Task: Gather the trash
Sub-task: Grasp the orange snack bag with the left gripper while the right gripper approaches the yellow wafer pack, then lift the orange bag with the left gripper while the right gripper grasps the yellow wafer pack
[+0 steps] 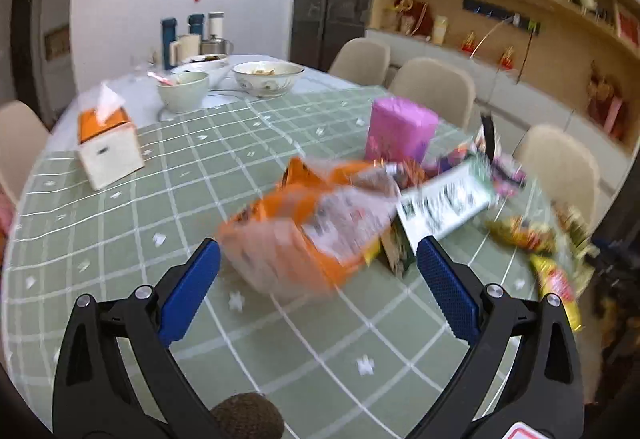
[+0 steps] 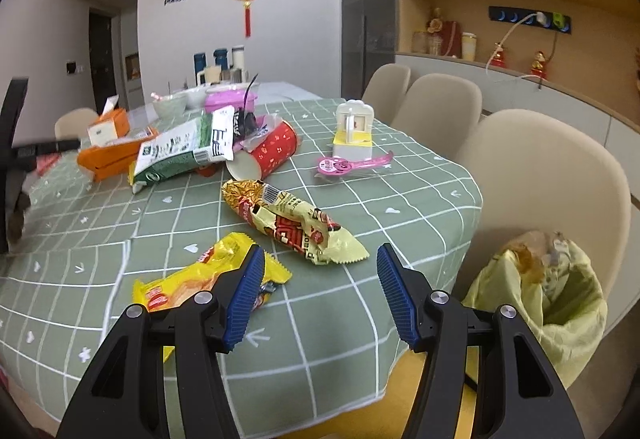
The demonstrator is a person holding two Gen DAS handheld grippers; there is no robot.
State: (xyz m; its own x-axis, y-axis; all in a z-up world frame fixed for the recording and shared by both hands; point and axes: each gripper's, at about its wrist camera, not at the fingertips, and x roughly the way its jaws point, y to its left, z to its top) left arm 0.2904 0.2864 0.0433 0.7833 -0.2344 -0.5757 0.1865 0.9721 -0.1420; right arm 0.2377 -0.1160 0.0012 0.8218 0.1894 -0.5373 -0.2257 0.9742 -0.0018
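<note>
In the left wrist view my left gripper [image 1: 318, 255] is open, just short of a blurred orange snack bag [image 1: 304, 223]; a green-and-white bag [image 1: 446, 199] lies behind it. In the right wrist view my right gripper [image 2: 320, 259] is open and empty above the table's near edge. A yellow-red wrapper [image 2: 296, 221] lies just ahead of it, and a yellow snack bag [image 2: 208, 275] sits by its left finger. A bin with a yellow-green liner [image 2: 560, 299] stands on the floor to the right. The orange bag [image 2: 110, 159], green-white bag [image 2: 180, 151] and a tipped red cup [image 2: 268, 155] lie farther back.
The table has a green checked cloth [image 2: 120, 231]. A tissue box [image 1: 106, 147], bowls [image 1: 268, 77] and a pink container [image 1: 400, 131] stand on it. A white-yellow toy [image 2: 354, 137] and a pink packet [image 2: 344, 165] lie at the right. Beige chairs [image 2: 552, 175] ring the table.
</note>
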